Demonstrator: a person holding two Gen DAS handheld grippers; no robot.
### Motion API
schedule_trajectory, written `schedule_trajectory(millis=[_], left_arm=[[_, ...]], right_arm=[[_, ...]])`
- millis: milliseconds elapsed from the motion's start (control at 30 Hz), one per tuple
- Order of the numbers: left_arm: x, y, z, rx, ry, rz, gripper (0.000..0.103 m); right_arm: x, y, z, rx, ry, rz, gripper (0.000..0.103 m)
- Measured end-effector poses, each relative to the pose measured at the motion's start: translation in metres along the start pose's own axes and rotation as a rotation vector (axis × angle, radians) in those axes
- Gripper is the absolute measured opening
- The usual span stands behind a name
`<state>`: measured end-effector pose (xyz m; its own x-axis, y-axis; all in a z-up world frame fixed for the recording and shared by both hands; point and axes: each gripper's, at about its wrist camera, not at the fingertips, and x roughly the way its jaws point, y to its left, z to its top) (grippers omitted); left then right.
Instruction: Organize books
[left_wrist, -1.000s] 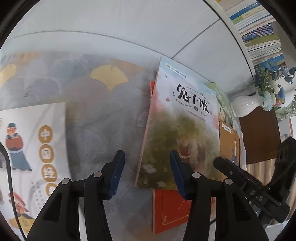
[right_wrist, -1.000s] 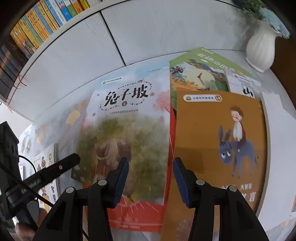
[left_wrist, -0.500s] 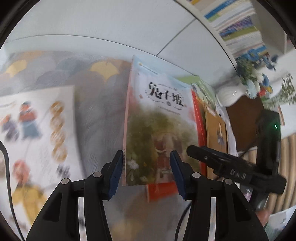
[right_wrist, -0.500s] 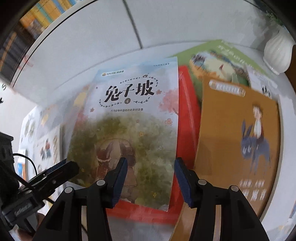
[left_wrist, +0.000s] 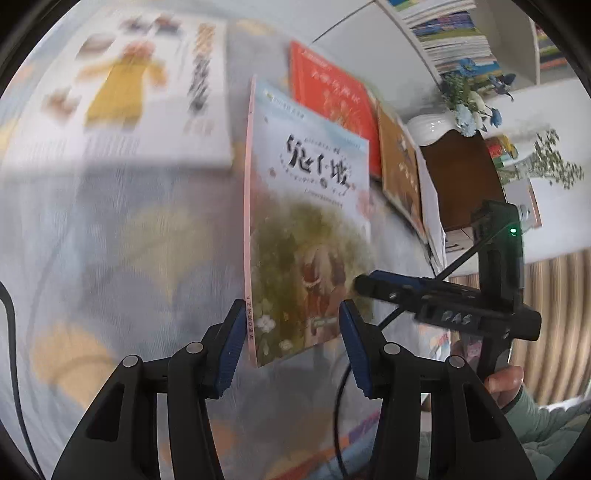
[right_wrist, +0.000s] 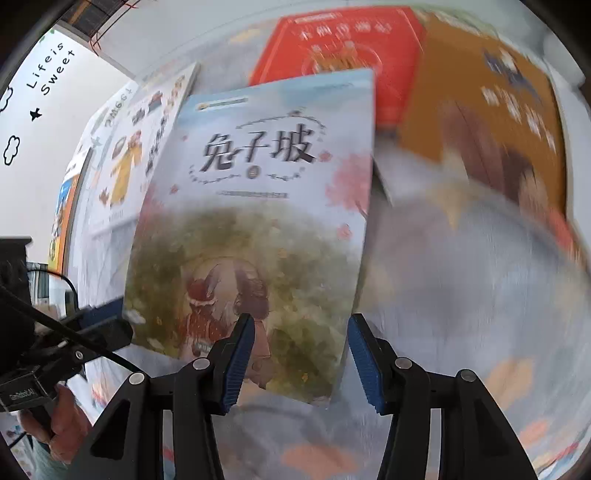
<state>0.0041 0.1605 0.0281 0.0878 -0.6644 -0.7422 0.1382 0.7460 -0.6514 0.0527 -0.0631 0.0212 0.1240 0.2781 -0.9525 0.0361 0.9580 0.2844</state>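
While both sets of jaws are standing spread, pinching nothing, the rabbit-cover book (right_wrist: 255, 229) is sitting lifted above the patterned tablecloth (left_wrist: 110, 258), between left gripper (left_wrist: 291, 347) and right gripper (right_wrist: 301, 362); red book (right_wrist: 343, 51) and brown book (right_wrist: 491, 122) are lying beyond.

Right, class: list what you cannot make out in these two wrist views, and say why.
Title of the red book, right wrist view: motion blur.
Picture on the orange book, right wrist view: motion blur.
Lettering on the white picture book, left wrist view: blurred.
What supports the rabbit book: hidden beneath its cover.
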Motion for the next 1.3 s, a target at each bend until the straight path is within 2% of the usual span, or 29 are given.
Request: schedule_trajectory(millis=[67, 100, 133, 233, 300, 433, 500, 567, 633, 733, 867, 967, 1100, 1300], left_arm=[[0.006, 0.004, -0.013, -0.04, 0.004, 0.029, 0.039], [0.007, 0.005, -0.018, -0.053, -0.001, 0.04, 0.034], [0.006, 0.007, -0.023, -0.077, -0.027, 0.049, 0.033], [0.004, 0.005, -0.028, -0.111, -0.061, 0.073, 0.032], [0.006, -0.001, -0.03, -0.114, -0.076, 0.093, 0.032], [0.005, -0.009, -0.039, -0.169, -0.115, 0.069, 0.032], [-0.003, -0.01, -0.043, -0.2, -0.15, 0.005, 0.032], [-0.01, -0.012, -0.047, -0.259, -0.195, -0.159, 0.032], [-0.011, -0.017, -0.048, -0.279, -0.211, -0.192, 0.032], [-0.005, -0.028, -0.044, -0.281, -0.22, -0.132, 0.032], [0.009, -0.042, -0.041, -0.265, -0.21, 0.038, 0.014], [0.011, -0.042, -0.042, -0.284, -0.231, 0.084, 0.013], [0.009, -0.038, -0.042, -0.306, -0.249, 0.055, 0.013], [0.007, -0.028, -0.037, -0.313, -0.208, -0.047, 0.013]], right_arm=[[-0.004, -0.01, -0.009, 0.023, -0.001, 0.02, 0.05], [-0.006, -0.013, -0.011, 0.026, -0.01, 0.011, 0.049], [-0.009, -0.015, -0.017, 0.021, -0.026, -0.009, 0.049], [-0.01, -0.018, -0.029, 0.017, -0.051, -0.036, 0.045], [-0.01, -0.019, -0.035, 0.008, -0.076, -0.022, 0.044], [-0.006, -0.013, -0.047, -0.039, -0.109, 0.043, 0.043], [-0.006, -0.019, -0.048, -0.05, -0.114, 0.071, 0.043], [-0.007, -0.029, -0.047, -0.039, -0.103, 0.123, 0.043], [-0.007, -0.037, -0.046, -0.024, -0.09, 0.176, 0.043], [-0.003, -0.043, -0.044, -0.005, -0.075, 0.242, 0.043], [-0.002, -0.05, -0.043, -0.013, -0.07, 0.286, 0.043], [-0.002, -0.05, -0.044, -0.025, -0.073, 0.294, 0.043], [-0.009, -0.062, -0.051, -0.014, -0.065, 0.311, 0.043], [-0.008, -0.067, -0.051, 0.057, -0.06, 0.335, 0.043]])
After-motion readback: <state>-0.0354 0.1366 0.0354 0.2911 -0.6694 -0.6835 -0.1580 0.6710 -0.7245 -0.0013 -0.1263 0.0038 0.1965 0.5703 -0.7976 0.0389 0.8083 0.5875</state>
